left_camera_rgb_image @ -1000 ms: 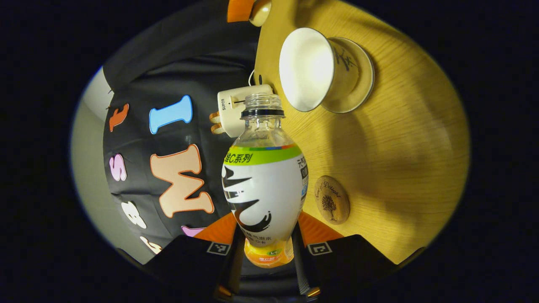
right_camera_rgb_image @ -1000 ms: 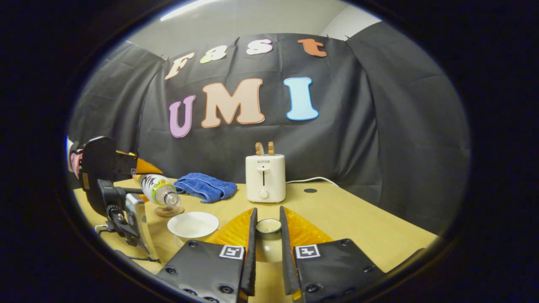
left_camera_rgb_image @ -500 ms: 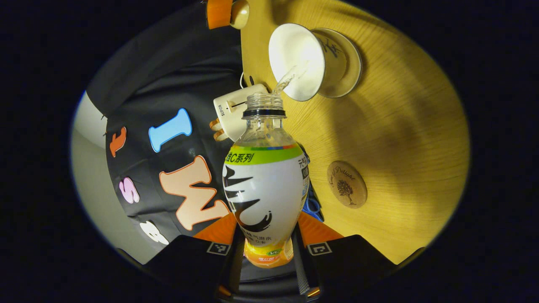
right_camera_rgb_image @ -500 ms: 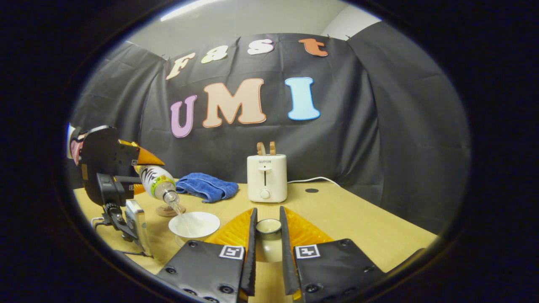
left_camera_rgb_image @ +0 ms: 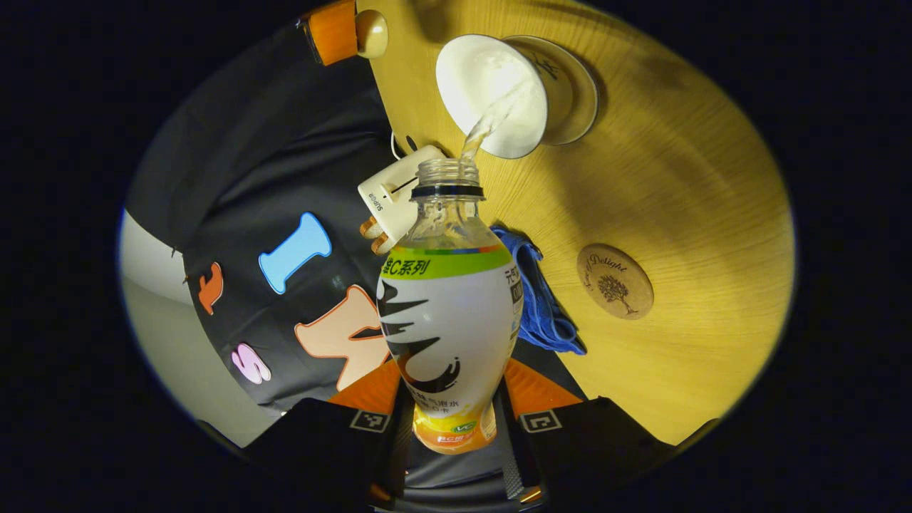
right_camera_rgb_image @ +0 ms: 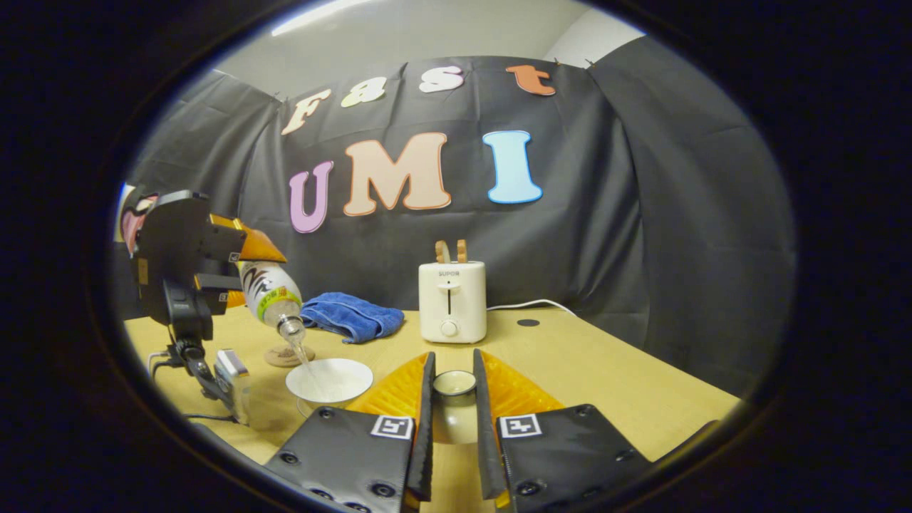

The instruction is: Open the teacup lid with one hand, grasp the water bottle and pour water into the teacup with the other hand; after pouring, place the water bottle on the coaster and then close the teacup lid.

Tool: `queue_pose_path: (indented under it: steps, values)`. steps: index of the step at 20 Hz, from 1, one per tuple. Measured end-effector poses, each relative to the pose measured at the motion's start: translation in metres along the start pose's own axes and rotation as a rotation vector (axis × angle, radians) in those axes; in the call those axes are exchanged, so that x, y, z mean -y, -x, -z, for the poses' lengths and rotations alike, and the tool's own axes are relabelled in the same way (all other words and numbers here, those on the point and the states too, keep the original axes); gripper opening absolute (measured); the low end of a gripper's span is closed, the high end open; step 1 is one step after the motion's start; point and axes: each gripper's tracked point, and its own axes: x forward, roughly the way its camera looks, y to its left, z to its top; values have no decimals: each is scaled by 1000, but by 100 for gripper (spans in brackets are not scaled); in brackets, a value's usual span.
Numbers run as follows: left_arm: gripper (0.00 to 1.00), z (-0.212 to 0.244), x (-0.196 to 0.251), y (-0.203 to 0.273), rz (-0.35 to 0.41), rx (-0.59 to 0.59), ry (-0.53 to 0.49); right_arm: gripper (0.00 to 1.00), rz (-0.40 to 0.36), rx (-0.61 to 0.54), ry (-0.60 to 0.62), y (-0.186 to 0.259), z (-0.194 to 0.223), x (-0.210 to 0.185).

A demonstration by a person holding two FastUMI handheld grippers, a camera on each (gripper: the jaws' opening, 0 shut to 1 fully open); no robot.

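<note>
As water streams, bottle [left_camera_rgb_image: 449,313] mouth-down.

Clear plastic bottle [left_camera_rgb_image: 449,313], wood-grain table [left_camera_rgb_image: 684,178]

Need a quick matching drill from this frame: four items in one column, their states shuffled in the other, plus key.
Items:
1. water bottle
2. teacup
3. teacup lid
4. coaster

States:
A. bare on the table
B. held off the cup by the right hand-held gripper
C. tilted, pouring
D. open, taking water

Pairs: 1-C, 2-D, 3-B, 4-A
</note>
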Motion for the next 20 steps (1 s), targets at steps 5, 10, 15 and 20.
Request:
queue_pose_path:
  steps: [5, 10, 15, 20]
  values:
    - [51, 4, -21, 1, -30, -5, -86, 30, -8, -2, 0, 0, 1, -1]
    - [51, -2, -28, 6, -48, -4, -149, 30, -10, -1, 0, 0, 0, -1]
    - [51, 0, -12, 3, -5, 9, -49, 30, -11, -1, 0, 0, 1, -1]
    - [52, -12, 29, -1, 95, 58, 361, 30, -13, -1, 0, 0, 1, -1]
